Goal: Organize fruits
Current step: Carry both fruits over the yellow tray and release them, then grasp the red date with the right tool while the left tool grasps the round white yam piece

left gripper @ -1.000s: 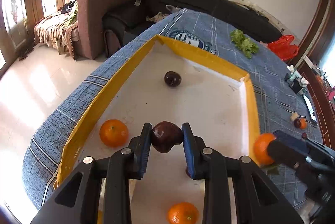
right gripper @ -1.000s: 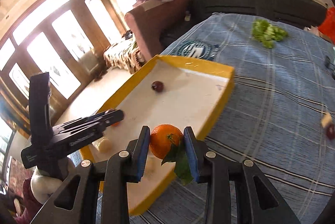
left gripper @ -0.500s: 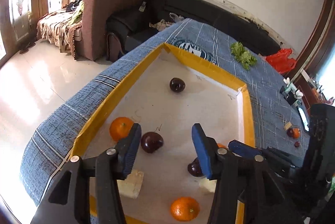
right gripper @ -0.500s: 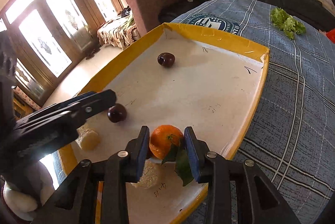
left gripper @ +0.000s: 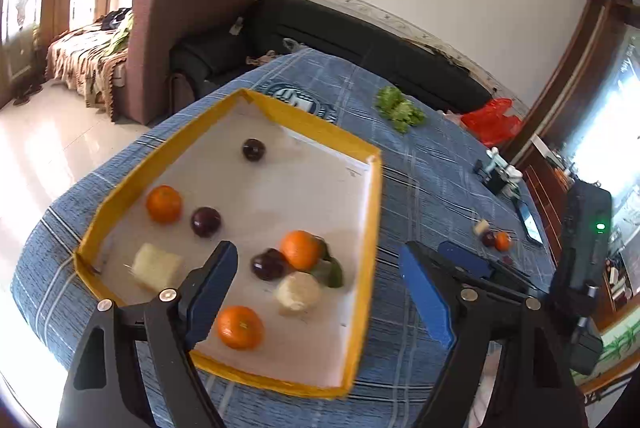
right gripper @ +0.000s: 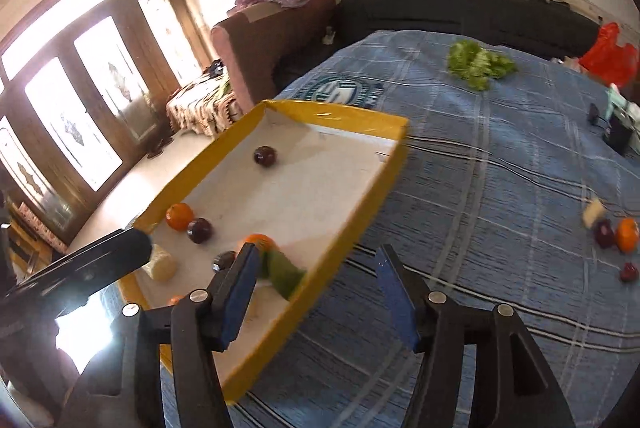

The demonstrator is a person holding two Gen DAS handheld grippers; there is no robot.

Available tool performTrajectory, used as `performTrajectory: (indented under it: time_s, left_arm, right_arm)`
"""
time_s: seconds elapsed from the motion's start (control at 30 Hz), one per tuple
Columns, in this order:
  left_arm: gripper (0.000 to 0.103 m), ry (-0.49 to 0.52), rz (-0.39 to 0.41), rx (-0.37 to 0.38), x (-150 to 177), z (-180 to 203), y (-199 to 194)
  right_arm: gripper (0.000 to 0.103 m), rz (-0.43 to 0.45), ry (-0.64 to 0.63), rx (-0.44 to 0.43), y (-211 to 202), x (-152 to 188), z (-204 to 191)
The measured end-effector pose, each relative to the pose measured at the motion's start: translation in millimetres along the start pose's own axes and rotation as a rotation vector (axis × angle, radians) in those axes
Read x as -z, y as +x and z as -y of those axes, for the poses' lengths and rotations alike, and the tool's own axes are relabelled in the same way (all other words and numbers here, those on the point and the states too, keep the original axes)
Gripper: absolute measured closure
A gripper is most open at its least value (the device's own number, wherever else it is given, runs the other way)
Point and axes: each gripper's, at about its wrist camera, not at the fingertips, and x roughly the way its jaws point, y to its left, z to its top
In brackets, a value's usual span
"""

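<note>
A yellow-rimmed white tray [left gripper: 370, 212] [right gripper: 356, 212] lies on the blue cloth. In it are three oranges, one with green leaves [left gripper: 300, 250] [right gripper: 260, 242], three dark plums [left gripper: 205, 221] [right gripper: 199, 230] and two pale chunks [left gripper: 156, 266]. My left gripper [left gripper: 320, 292] is open and empty above the tray's near end. My right gripper [right gripper: 316, 292] is open and empty above the tray's right rim. A small orange [right gripper: 627, 234], a plum [right gripper: 604, 233] and a pale piece [right gripper: 593, 212] lie on the cloth far right.
Green lettuce [left gripper: 398, 108] [right gripper: 478, 62] and a red bag [left gripper: 492, 120] lie at the table's far side. A phone and small items [left gripper: 500, 176] sit at the right edge. Sofas stand behind the table. The right gripper's body [left gripper: 580, 268] is at the right of the left wrist view.
Both grippers opened and pulled back. The left let go of a plum in the tray. The right let go of the leafy orange in the tray and moved right.
</note>
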Motion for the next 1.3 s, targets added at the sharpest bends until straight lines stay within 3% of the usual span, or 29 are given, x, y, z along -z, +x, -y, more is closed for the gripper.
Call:
performTrajectory:
  time_s: [0.2,0.5,0.7,0.83,1.03,1.17,1.3]
  left_arm:
    - [0.021,0.072,0.030,0.003,9,29,-12]
    - [0.021,0.107,-0.007,0.035,16,49,-9]
    - [0.021,0.129,-0.033,0.089,23,60,2]
    - [0.021,0.128,-0.072,0.114,26,63,18]
    - [0.021,0.126,-0.102,0.111,28,60,34]
    - [0.021,0.131,-0.104,0.110,27,61,37]
    - [0.021,0.135,-0.110,0.112,27,61,40]
  right_arm:
    - [0.037,-0.009,0.099,0.043,-17,19,43]
    - [0.037,-0.003,0.156,0.070,-28,32,76]
    - [0.038,0.076,0.246,0.226,-72,22,155]
    - [0.038,0.076,0.344,0.333,-82,5,218]
    - [0.038,0.027,0.293,0.383,-47,-26,240]
    - [0.038,-0.046,0.239,0.404,-2,-46,237]
    - [0.041,-0.154,0.143,0.499,33,-50,225]
